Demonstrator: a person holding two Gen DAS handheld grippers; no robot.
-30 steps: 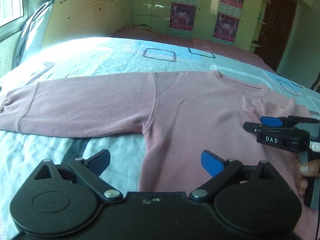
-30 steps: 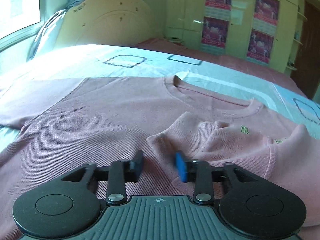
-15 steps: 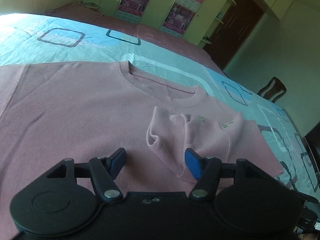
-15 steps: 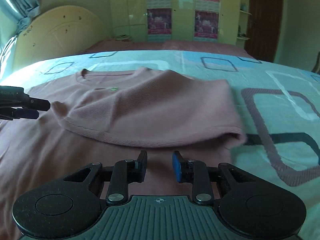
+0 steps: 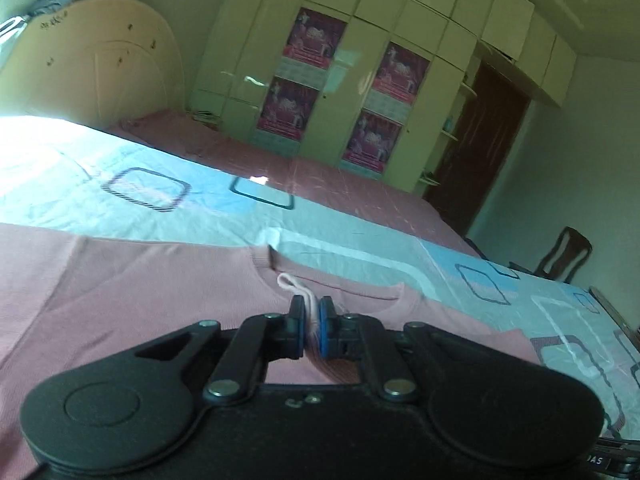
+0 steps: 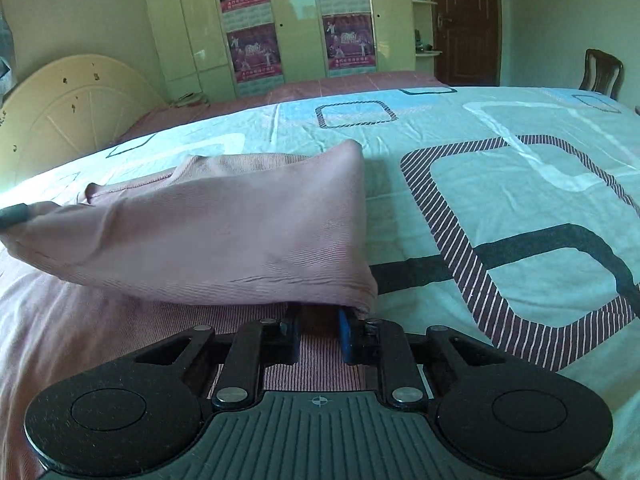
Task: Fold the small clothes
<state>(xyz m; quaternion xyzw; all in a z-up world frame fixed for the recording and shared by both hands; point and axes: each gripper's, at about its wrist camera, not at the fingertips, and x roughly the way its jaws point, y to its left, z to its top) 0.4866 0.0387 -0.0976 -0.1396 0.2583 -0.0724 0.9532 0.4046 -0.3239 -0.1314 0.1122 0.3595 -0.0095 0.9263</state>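
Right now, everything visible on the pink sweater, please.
The pink sweater is a fine-ribbed knit with a ribbed crew neckline, lying on the patterned bedsheet. One long side is folded over its body, and that fold is lifted like a tent. The left gripper is shut on a pinch of its fabric just below the neckline. The right gripper sits at the fold's lower corner, jaws partly closed; whether it grips the cloth is unclear.

Both wrist views low, close over pink sweater (image 5: 120, 300) (image 6: 224, 232), facing far wardrobe (image 5: 360, 80) (image 6: 280, 20); both shared.
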